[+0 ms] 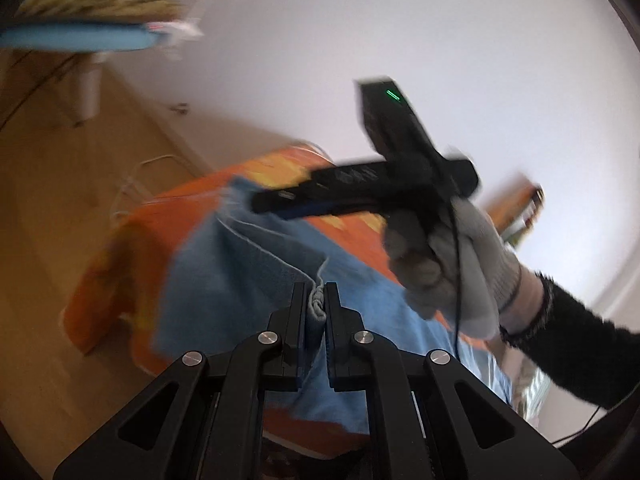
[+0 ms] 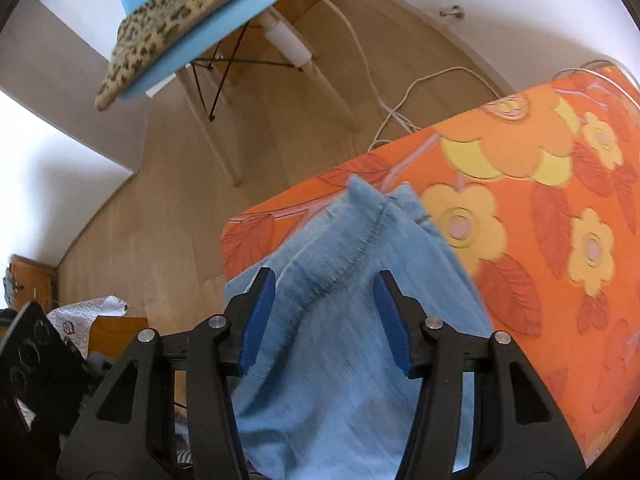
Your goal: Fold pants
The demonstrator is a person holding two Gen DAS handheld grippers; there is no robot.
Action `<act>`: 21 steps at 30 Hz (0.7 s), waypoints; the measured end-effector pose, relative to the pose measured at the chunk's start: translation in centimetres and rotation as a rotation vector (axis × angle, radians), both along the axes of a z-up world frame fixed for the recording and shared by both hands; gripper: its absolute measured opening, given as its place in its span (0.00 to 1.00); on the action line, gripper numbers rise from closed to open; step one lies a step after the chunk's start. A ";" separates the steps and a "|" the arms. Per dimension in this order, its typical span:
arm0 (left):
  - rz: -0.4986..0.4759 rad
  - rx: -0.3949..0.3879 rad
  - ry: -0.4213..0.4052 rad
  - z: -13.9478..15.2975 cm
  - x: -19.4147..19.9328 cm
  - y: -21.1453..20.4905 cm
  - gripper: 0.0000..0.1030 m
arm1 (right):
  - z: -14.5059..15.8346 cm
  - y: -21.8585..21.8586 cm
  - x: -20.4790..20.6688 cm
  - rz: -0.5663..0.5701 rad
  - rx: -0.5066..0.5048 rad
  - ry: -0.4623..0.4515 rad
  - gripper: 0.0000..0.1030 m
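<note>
Left gripper (image 1: 317,294): clenched on blue pants (image 1: 248,280) hem. Right gripper (image 2: 326,316): jaws released over pants; its gloved hand (image 1: 444,264) shows only in left view.

No readable text, brand, number or label was found in either wrist view. The only sign was a short green light bar on the black device (image 1: 390,120) held up ahead of the left gripper. Faint printing on a white bag (image 2: 86,320) down left of the right gripper was too small to read.
</note>
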State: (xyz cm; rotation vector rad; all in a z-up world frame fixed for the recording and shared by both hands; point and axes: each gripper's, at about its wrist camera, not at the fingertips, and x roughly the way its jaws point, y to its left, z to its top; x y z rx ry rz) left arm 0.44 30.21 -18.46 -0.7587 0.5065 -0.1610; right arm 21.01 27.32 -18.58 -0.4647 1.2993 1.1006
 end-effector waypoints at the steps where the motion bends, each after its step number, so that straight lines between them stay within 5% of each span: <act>1: 0.035 -0.010 0.018 -0.8 -0.5 0.9 0.06 | -0.4 0.6 -0.3 0.011 -0.014 -0.016 0.53; 8: 0.062 -0.067 0.143 -6.5 -0.6 4.2 0.09 | -1.5 1.5 -0.8 0.030 -0.041 -0.043 0.53; 13: 0.048 -0.084 0.124 -6.3 0.6 5.7 0.24 | 0.0 -1.3 -1.9 0.028 0.003 -0.036 0.53; 17: -0.025 -0.092 0.076 -5.6 2.5 6.9 0.61 | 1.2 -5.0 -3.6 0.039 0.026 -0.035 0.53; 21: -0.124 -0.088 0.116 -6.2 5.4 6.9 0.62 | 2.0 -8.3 -3.7 -0.005 0.043 -0.018 0.53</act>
